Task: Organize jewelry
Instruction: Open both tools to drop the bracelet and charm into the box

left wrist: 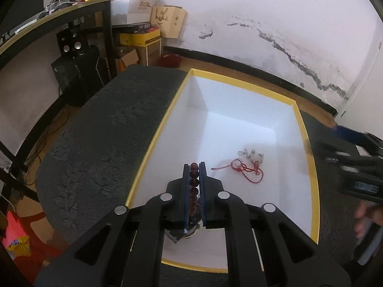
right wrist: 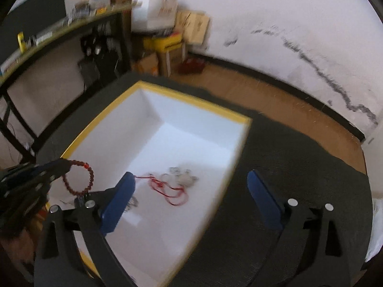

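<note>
A white box with a yellow rim (left wrist: pixel 153 138) lies open on a dark mat. My left gripper (left wrist: pixel 194 167) is shut on a dark red bead bracelet (left wrist: pixel 194 184) and holds it over the box's near left part; in the right wrist view the bracelet (right wrist: pixel 89 167) hangs as a loop from the left gripper (right wrist: pixel 64 163). A red cord with silver charms (left wrist: pixel 247 165) lies on the box floor; it also shows in the right wrist view (right wrist: pixel 174 186). My right gripper (right wrist: pixel 191 177) is open and empty above the box's right rim (right wrist: pixel 229 177). The right wrist view is blurred.
The dark mat (left wrist: pixel 103 148) covers a table around the box. A black shelf with speakers (left wrist: pixel 71 43) and cardboard boxes (left wrist: pixel 141 38) stands at the back left. A white wall with a cracked line (left wrist: pixel 287 55) rises behind a strip of wooden floor.
</note>
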{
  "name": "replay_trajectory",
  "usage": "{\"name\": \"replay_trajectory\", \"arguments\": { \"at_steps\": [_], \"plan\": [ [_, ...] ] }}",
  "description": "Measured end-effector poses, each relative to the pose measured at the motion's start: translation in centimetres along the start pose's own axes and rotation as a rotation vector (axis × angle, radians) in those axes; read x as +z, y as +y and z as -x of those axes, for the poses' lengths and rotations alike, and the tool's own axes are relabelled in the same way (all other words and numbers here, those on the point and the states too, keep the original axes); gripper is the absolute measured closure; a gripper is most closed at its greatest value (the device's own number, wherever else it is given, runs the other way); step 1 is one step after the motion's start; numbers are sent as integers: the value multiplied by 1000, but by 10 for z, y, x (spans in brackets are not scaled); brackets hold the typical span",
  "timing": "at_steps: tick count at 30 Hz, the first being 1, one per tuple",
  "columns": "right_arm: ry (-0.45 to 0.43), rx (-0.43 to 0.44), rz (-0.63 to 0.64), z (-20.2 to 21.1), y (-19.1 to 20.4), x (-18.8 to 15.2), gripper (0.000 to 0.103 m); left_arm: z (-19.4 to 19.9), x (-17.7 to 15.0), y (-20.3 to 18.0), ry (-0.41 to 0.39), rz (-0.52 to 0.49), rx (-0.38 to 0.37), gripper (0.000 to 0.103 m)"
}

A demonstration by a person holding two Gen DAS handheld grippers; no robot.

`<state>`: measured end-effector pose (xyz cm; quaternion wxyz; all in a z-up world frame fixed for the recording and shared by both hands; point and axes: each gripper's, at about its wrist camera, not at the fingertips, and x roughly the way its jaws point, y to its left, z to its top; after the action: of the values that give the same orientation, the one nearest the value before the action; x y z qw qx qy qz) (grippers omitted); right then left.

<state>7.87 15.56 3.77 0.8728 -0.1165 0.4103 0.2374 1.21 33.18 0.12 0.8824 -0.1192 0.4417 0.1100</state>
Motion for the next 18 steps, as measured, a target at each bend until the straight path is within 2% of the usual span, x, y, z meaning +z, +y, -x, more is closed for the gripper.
{"name": "replay_trajectory", "arguments": {
  "at_steps": [4,7,8,11,18],
  "plan": [
    [-154,-71,-58,43,-45,-36,7,-8,-1,-10,9,-25,14,96],
    [-202,-135,-93,48,-74,-68,7,-15,-2,-15,18,-37,27,96],
    [-197,-141,-100,45,-82,-75,7,-17,-2,-17,22,-41,32,96],
    [-106,-130,-137,27,-100,-87,7,-27,-1,-24,36,-61,56,96],
    [-81,-77,-182,27,-119,-97,7,-44,2,-44,61,-101,82,96]
  ]
}}
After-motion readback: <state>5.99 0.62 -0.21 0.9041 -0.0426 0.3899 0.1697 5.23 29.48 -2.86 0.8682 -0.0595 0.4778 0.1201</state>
